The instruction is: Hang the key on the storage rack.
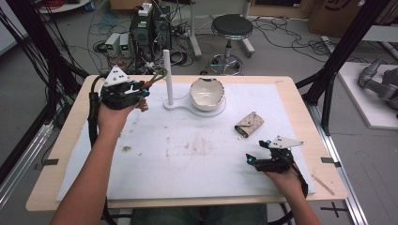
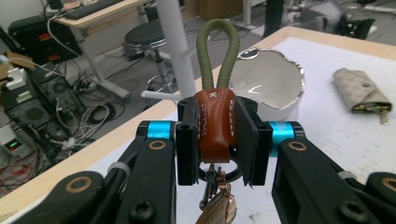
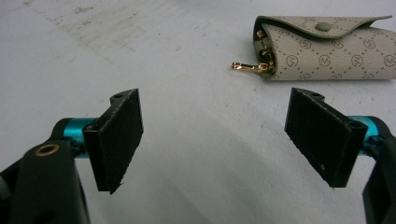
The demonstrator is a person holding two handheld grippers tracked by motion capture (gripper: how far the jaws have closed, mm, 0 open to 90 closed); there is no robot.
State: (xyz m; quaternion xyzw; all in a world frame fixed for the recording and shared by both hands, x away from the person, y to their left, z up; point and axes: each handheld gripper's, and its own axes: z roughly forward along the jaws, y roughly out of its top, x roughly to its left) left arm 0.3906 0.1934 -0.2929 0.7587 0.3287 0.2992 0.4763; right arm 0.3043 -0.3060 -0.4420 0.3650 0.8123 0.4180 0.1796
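My left gripper (image 1: pixel 141 92) is at the back left of the table, shut on a keychain (image 1: pixel 154 79). In the left gripper view its brown leather tab (image 2: pixel 215 123) is pinched between the jaws. The olive cord loop (image 2: pixel 217 51) rises above them and a metal clasp (image 2: pixel 215 198) hangs below. The loop points toward a white upright post (image 1: pixel 167 75), a little short of it. My right gripper (image 1: pixel 257 151) hovers open at the front right with nothing between its jaws. A beige patterned key pouch (image 3: pixel 327 46) lies on the mat just ahead of it, with a gold clip (image 3: pixel 247 66) sticking out.
The post stands on a white base that also carries a white bowl (image 1: pixel 206 93) with a wavy rim. A stained white mat (image 1: pixel 187 154) covers most of the wooden table (image 1: pixel 300 93). A stool (image 1: pixel 231 28), computers and cables are on the floor beyond the far edge.
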